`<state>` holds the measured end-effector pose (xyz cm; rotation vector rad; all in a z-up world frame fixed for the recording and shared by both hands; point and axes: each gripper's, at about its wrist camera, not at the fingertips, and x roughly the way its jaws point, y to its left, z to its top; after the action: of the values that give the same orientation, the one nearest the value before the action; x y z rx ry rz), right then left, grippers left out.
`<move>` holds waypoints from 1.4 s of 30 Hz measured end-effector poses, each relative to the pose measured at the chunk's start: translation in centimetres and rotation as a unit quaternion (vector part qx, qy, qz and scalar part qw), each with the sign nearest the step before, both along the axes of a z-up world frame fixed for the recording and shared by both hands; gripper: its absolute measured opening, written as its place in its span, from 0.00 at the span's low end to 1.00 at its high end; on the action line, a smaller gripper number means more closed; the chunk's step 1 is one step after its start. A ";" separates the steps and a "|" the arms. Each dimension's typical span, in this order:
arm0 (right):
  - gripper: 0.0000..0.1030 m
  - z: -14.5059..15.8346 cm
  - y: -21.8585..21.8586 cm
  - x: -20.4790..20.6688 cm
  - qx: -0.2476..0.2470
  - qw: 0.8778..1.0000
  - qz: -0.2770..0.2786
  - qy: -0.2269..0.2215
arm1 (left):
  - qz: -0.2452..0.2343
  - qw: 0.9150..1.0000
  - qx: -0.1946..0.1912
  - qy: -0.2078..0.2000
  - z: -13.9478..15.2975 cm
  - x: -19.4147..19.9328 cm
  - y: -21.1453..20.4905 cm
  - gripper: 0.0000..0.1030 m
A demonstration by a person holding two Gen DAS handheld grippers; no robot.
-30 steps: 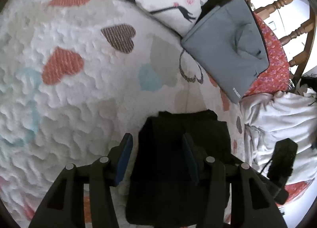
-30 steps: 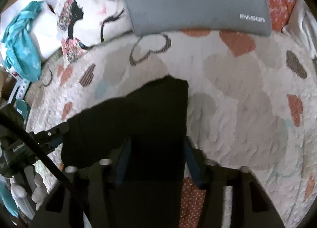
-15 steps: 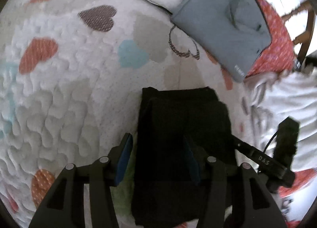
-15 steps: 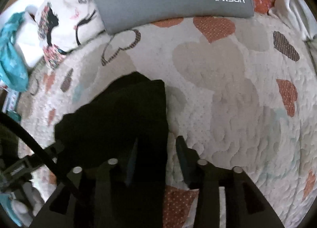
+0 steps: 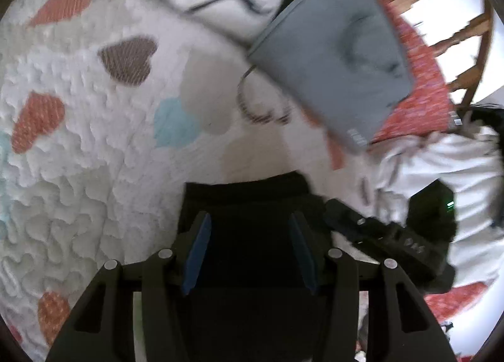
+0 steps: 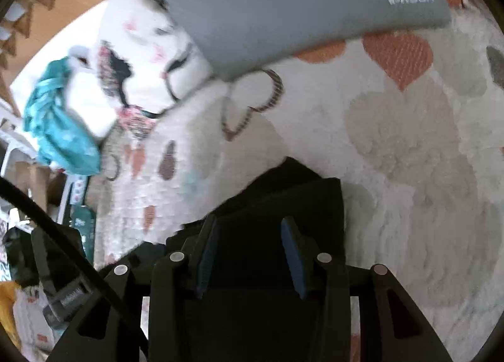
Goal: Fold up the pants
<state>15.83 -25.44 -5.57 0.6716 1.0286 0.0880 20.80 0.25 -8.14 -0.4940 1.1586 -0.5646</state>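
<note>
The black pants (image 5: 249, 204) lie folded into a compact rectangle on the white heart-print quilt (image 5: 78, 148). My left gripper (image 5: 249, 229) is open, its blue pads either side of the pants' near part, just above the cloth. The right gripper's black body (image 5: 387, 236) shows at the right of the left wrist view. In the right wrist view the pants (image 6: 299, 201) lie under my right gripper (image 6: 249, 233), which is open with nothing between its pads. Whether either gripper touches the cloth is unclear.
A grey laptop sleeve (image 5: 334, 50) rests at the head of the bed, also in the right wrist view (image 6: 283, 0). A printed pillow (image 6: 141, 56) and a teal cloth (image 6: 60, 129) lie at the left. White bedding (image 5: 441, 166) is bunched right. Wooden headboard spindles (image 5: 441, 9) stand behind.
Both views have shifted and blurred. The folded pants now sit lower and closer under both grippers. Both grippers stay open.
</note>
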 end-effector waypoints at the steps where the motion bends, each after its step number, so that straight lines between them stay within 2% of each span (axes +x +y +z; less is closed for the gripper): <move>1: 0.43 -0.7 -0.1 0.5 -0.001 1.000 -0.004 0.009 | 0.006 1.000 0.017 0.009 -1.2 0.5 -0.2 0.49; 2: 0.43 -1.6 -0.3 1.1 -0.001 1.000 -0.010 0.020 | 0.011 1.000 0.024 0.010 -1.7 0.7 -0.2 0.52; 3: 0.43 -2.0 -0.7 1.2 0.003 1.000 -0.012 0.025 | 0.016 0.999 0.032 0.012 -2.0 1.0 -0.1 0.62; 6: 0.43 -1.9 -0.9 1.6 0.009 0.999 -0.020 0.030 | 0.013 1.000 0.023 0.017 -1.8 1.1 0.3 0.63; 10: 0.43 1.0 -0.8 -0.3 -0.025 1.000 -0.012 0.001 | 0.016 0.999 0.032 -0.011 0.6 -1.2 2.1 0.63; 16: 0.43 3.4 0.6 -8.3 -0.046 0.998 0.005 -0.034 | -0.005 0.994 0.072 -0.082 3.5 -7.1 2.6 0.63; 18: 0.43 3.3 1.8 -11.0 -0.092 0.995 0.002 -0.036 | -0.013 0.991 0.096 -0.093 3.1 -8.6 1.9 0.63; 20: 0.44 2.4 2.6 -13.3 -0.127 0.991 -0.005 -0.033 | -0.030 0.989 0.118 -0.082 1.3 -9.8 0.9 0.63; 23: 0.52 -0.3 3.4 -14.9 -0.141 0.990 -0.008 -0.014 | -0.033 0.988 0.142 -0.058 -1.3 -10.3 0.1 0.63; 26: 0.67 -1.9 2.2 -15.0 -0.122 0.992 -0.033 -0.002 | -0.023 0.989 0.134 -0.052 -2.1 -10.7 0.4 0.64; 29: 0.68 -1.7 1.1 -15.1 -0.090 0.995 -0.044 -0.005 | -0.023 0.989 0.132 -0.061 -0.8 -11.1 0.9 0.64; 33: 0.68 0.3 1.7 -16.6 -0.116 0.992 -0.047 -0.026 | -0.016 0.985 0.144 -0.090 1.3 -12.5 1.9 0.64; 37: 0.68 0.9 2.9 -18.6 -0.123 0.991 -0.054 -0.029 | 0.003 0.976 0.174 -0.129 3.1 -14.5 2.3 0.64; 39: 0.68 0.9 3.6 -19.8 -0.130 0.989 -0.059 -0.033 | 0.013 0.967 0.199 -0.156 4.0 -15.9 2.3 0.64; 42: 0.68 1.4 5.1 -21.4 -0.155 0.985 -0.057 -0.042 | 0.035 0.946 0.240 -0.215 5.9 -18.6 2.3 0.64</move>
<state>-5.57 -20.31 -4.19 0.4381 0.8971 -0.1411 2.19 2.59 -2.27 0.0148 0.8129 -0.2894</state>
